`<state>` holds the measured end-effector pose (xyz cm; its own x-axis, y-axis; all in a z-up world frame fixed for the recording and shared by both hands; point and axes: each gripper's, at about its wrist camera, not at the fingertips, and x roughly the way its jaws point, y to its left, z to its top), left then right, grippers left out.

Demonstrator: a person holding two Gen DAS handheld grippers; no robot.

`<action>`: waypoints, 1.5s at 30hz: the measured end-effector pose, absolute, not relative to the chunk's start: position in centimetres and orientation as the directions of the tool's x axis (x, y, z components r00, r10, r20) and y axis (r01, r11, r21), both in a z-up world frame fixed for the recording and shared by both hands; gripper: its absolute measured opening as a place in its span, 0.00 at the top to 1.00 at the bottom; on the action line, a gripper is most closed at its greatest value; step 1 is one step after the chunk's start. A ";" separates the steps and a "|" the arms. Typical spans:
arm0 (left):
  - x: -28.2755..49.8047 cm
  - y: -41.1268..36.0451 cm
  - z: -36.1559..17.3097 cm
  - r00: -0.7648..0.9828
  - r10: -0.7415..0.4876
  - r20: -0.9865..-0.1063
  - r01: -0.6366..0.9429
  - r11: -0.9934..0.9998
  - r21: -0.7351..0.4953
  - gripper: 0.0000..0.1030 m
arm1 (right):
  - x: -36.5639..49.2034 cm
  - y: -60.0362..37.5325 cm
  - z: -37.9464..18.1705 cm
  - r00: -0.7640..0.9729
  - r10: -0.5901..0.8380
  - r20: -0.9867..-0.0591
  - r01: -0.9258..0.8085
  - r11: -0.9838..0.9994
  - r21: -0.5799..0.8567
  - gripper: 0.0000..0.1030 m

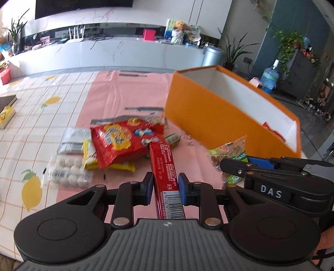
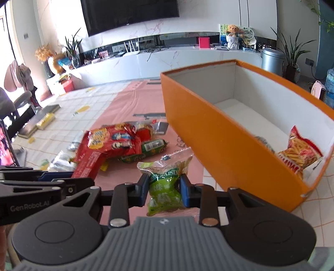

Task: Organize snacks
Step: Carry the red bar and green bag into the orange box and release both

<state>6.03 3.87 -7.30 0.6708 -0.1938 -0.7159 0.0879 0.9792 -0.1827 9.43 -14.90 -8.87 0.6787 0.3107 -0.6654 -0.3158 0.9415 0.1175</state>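
While the left gripper point(image 1: 165, 188) clamps a long red bar point(image 1: 165, 166) pointing straight ahead between its fingers, the right gripper point(image 2: 163, 189) squeezes a crinkly green raisin bag point(image 2: 165, 183) near the orange box point(image 2: 208, 133).

Home living room: big wall TV point(image 2: 129, 14) at top, long white console point(image 2: 167, 60) below, teddy bear point(image 2: 232, 31), houseplants point(image 2: 292, 52) at right, lemon-print tablecloth point(image 1: 41, 116).

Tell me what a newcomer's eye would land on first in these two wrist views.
The big orange box, open-topped at the right with a fries bag inside. Then the two grips: the left gripper shut on a red stick pack, the right gripper shut on a green raisin bag.
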 end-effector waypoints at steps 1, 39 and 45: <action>6.2 3.6 -6.7 0.676 -0.211 -0.706 0.104 0.976 -0.192 0.73 | 9.2 -15.4 -7.9 0.688 0.318 -0.652 -0.316 0.941 0.126 0.72; 30.8 -12.2 -10.4 0.325 -0.263 -0.908 0.514 0.856 -0.064 0.73 | 29.8 -26.9 -8.6 0.438 0.208 -0.875 -0.207 0.970 0.127 0.74; 31.6 -12.5 -12.1 0.274 -0.202 -0.940 0.517 0.855 -0.033 0.73 | 31.1 -26.2 -9.9 0.383 0.191 -0.904 -0.244 0.965 0.100 0.74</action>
<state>31.59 -12.46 -12.13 0.2740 -0.2023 -0.9402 0.5169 0.8554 -0.0334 31.14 -26.15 -9.87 0.3834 0.1906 -0.9037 -0.2443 0.9646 0.0997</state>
